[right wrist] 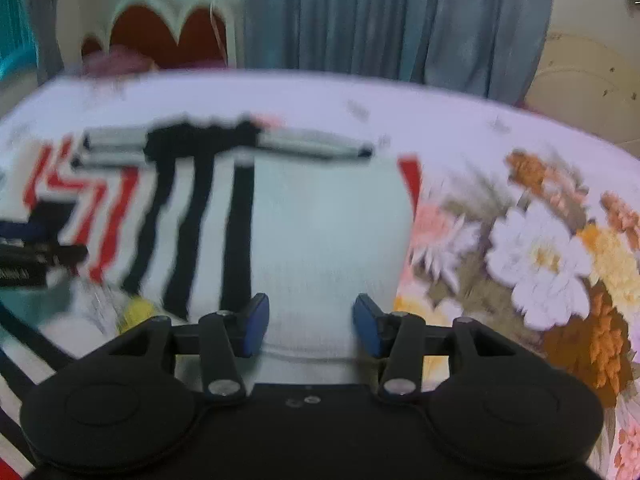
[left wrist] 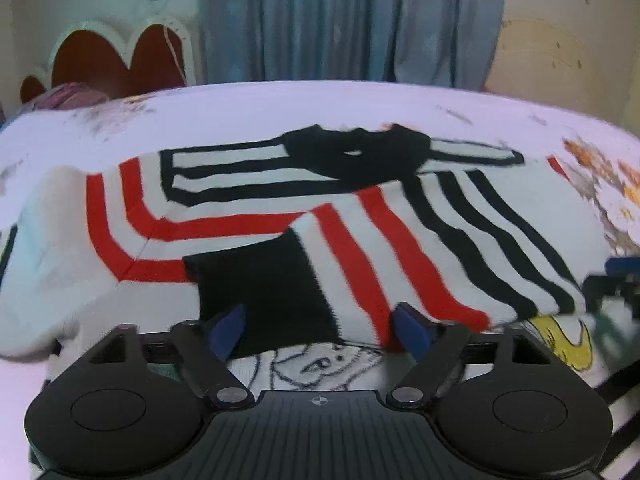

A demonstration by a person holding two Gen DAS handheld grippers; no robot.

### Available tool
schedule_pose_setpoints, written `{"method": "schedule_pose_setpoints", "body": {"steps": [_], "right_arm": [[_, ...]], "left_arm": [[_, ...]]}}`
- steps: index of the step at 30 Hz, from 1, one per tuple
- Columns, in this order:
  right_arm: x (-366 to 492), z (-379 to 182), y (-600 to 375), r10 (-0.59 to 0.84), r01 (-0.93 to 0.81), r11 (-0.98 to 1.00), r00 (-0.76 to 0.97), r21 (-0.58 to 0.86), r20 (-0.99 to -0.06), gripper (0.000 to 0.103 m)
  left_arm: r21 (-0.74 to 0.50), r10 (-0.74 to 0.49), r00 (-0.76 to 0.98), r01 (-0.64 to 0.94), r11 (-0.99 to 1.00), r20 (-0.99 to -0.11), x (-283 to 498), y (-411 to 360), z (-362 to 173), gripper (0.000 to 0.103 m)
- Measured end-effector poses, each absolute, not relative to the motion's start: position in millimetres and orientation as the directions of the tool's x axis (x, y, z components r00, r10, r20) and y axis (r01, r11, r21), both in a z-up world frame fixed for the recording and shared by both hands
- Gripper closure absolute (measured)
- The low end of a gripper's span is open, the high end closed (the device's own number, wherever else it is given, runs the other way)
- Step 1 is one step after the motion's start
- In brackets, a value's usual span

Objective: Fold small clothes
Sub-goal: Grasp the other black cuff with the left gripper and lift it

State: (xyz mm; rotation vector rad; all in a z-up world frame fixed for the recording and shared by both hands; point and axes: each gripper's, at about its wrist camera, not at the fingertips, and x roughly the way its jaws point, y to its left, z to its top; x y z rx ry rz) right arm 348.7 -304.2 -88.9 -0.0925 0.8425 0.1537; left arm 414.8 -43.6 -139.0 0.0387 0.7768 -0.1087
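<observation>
A small knitted sweater (left wrist: 320, 216) lies on the bed (left wrist: 280, 104), spread over the flowered bedsheet (right wrist: 540, 248), with its black collar (left wrist: 356, 152) toward the far side. One sleeve is already folded across the body, so that its black cuff (left wrist: 264, 292) rests near the hem.

The left tongs (left wrist: 320, 328) stand wide and released; the cuff lies between the blue pads (left wrist: 230, 326) but they do not press it. The right tongs (right wrist: 310, 324) are half apart over the plain white side of the sweater. The cloth rises between them, but the picture is blurred (especially at the pads), so it cannot be told whether they grasp it.

The step in hand seems to be laying the folded sleeve flat. To do it well, the left tongs should leave without dragging the cuff, and the next fold should take the hem with both sides level, so that the stripes stay parallel.

The knit looks thick and soft, with a slightly fuzzy edge at the black cuff. The stripes are red and black on white, bending in angles at the shoulder. A cartoon drawing (left wrist: 320, 364) shows on the cloth near the hem.
</observation>
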Motion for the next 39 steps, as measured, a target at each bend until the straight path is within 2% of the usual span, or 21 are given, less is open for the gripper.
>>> {"method": "schedule_pose_setpoints", "body": {"steps": [2, 4, 6, 10, 16, 17, 19, 20, 21, 24, 28, 33, 37, 38, 39], "right_arm": [[351, -89, -303, 0.096, -0.175, 0.984, 0.656, -0.027, -0.749, 0.056], [352, -83, -305, 0.100, -0.159, 0.987, 0.663, -0.008, -0.742, 0.056], [351, -80, -309, 0.113, -0.142, 0.990, 0.669, 0.022, -0.734, 0.056], [352, -83, -309, 0.118, -0.137, 0.990, 0.663, 0.034, -0.739, 0.056], [354, -73, -321, 0.111, -0.038, 0.992, 0.714, 0.119, -0.691, 0.057], [355, -71, -323, 0.112, -0.019, 0.990, 0.720, 0.143, -0.685, 0.058], [357, -68, -325, 0.111, 0.016, 0.984, 0.731, 0.179, -0.674, 0.065], [357, -66, -326, 0.107, 0.031, 0.981, 0.735, 0.191, -0.670, 0.068], [358, -65, -326, 0.103, 0.046, 0.978, 0.738, 0.202, -0.667, 0.073], [360, -62, -321, 0.067, 0.092, 0.976, 0.738, 0.198, -0.671, 0.073], [362, -63, -304, 0.031, 0.119, 0.978, 0.727, 0.170, -0.686, 0.071], [362, -66, -283, -0.001, 0.154, 0.976, 0.713, 0.155, -0.701, 0.071], [360, -65, -269, -0.023, 0.188, 0.970, 0.706, 0.157, -0.708, 0.071], [360, -64, -267, -0.026, 0.192, 0.969, 0.705, 0.155, -0.709, 0.071], [360, -63, -264, -0.031, 0.195, 0.969, 0.704, 0.151, -0.710, 0.071]], "left_arm": [[-0.010, -0.069, 0.699, 0.088, 0.996, -0.712, 418, -41, -133, 0.018], [0.047, -0.022, 0.711, 0.077, 0.996, -0.703, 415, -40, -133, 0.017], [0.020, -0.025, 0.705, 0.056, 0.998, -0.708, 417, -28, -137, 0.003], [-0.002, -0.033, 0.699, 0.045, 0.999, -0.714, 420, -14, -132, 0.003], [0.048, 0.080, 0.762, -0.065, 0.997, -0.643, 374, 46, -110, 0.003], [0.046, 0.110, 0.764, -0.104, 0.993, -0.635, 366, 65, -109, 0.005], [0.016, 0.166, 0.762, -0.201, 0.980, -0.626, 350, 112, -108, 0.019], [-0.002, 0.204, 0.755, -0.263, 0.965, -0.623, 343, 139, -108, 0.033], [-0.023, 0.233, 0.747, -0.315, 0.949, -0.622, 339, 163, -109, 0.037], [-0.153, 0.305, 0.743, -0.477, 0.865, -0.596, 323, 247, -111, 0.043], [-0.349, 0.294, 0.739, -0.580, 0.736, -0.607, 319, 333, -125, 0.048], [-0.566, 0.220, 0.790, -0.574, 0.592, -0.572, 330, 388, -153, 0.048], [-0.671, 0.191, 0.830, -0.540, 0.508, -0.523, 341, 404, -171, 0.051], [-0.684, 0.187, 0.835, -0.535, 0.495, -0.518, 344, 407, -174, 0.060], [-0.690, 0.183, 0.835, -0.536, 0.487, -0.519, 349, 411, -177, 0.074]]}}
